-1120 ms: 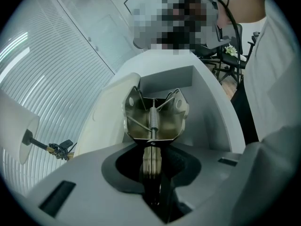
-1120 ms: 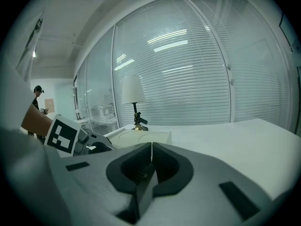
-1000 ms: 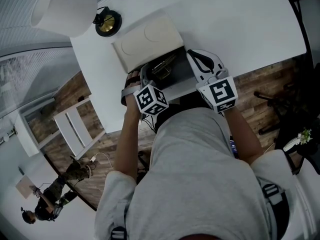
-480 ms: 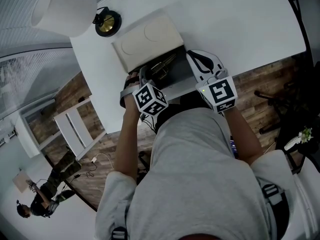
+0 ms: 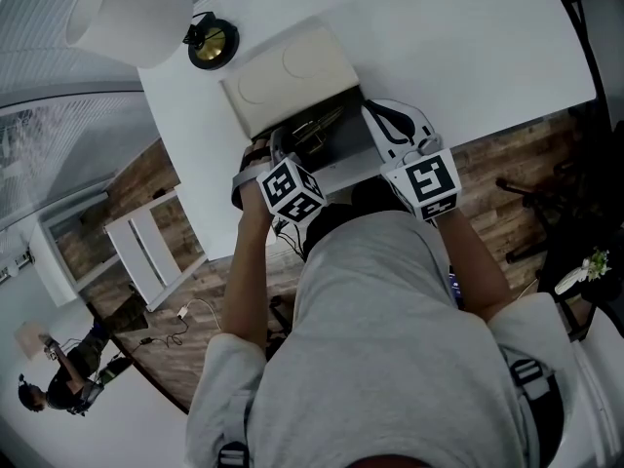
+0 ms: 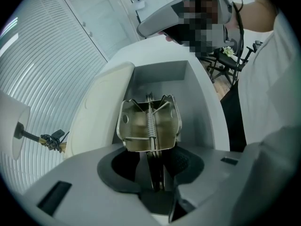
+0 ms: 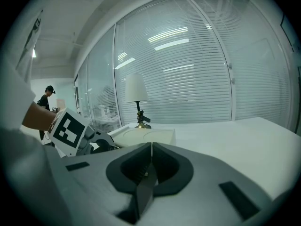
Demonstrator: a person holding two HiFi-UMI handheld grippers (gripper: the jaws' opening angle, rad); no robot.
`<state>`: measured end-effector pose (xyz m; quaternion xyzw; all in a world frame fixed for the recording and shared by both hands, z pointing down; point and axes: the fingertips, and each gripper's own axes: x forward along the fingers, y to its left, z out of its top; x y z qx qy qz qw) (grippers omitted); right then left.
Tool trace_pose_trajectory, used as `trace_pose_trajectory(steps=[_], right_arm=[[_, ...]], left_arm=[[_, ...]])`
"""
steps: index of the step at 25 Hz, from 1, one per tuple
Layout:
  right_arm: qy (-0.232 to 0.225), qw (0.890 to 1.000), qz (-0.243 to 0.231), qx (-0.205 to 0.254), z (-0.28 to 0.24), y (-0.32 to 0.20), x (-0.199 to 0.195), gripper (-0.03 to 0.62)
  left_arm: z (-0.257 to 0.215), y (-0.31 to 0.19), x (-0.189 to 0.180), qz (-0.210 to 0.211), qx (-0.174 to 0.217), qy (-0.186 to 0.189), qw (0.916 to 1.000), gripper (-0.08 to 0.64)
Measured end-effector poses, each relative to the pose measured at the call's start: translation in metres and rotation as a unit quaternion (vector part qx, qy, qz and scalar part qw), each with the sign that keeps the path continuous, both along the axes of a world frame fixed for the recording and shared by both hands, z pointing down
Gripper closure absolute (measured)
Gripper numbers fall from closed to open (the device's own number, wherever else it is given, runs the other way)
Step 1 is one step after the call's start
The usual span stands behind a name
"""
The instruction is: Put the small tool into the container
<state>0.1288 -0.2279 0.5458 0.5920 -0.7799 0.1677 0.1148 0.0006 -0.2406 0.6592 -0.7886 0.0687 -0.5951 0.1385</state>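
Metal tool (image 6: 148, 124) lies in the container (image 6: 203, 95) — left gripper (image 6: 157, 166) jaws have just been opening around it.

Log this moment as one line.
left gripper: jaws just been opening, metal tool between them | container: lid open, tool in its opening | right gripper: shut, empty

Tool (image 6: 149, 125) in container (image 6: 162, 74) on tbl (image 5: 458, 37); lamp (image 5: 127, 8) behind.

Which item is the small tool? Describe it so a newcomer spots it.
On the white table, find the grey container beside a cream lid. Inside is the small tool: a brassy folded-metal clip with a coil spring, the only thing inside.
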Motion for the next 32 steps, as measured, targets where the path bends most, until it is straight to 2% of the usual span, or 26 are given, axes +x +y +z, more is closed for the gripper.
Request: trace_pose_trajectory(steps=[6,26,32], right_arm=[[-0.001,1.0,0.001,0.0,-0.001,0.003,-0.002,0.566],[0.001,1.0,0.003,0.002,-0.006,0.019,-0.008,0.566],[0.0,1.0,0.0,0.005,-0.008,0.019,-0.012,0.566]], left_arm=[[0.004,0.007,-0.005,0.007,-0.022,-0.008,0.9997,0.383],[-0.013,0.014,-0.009,-0.007,-0.033,0.018,0.9993,0.354],[-0.018,0.022,-0.003,-0.03,-0.086,0.064,0.9938,0.354]])
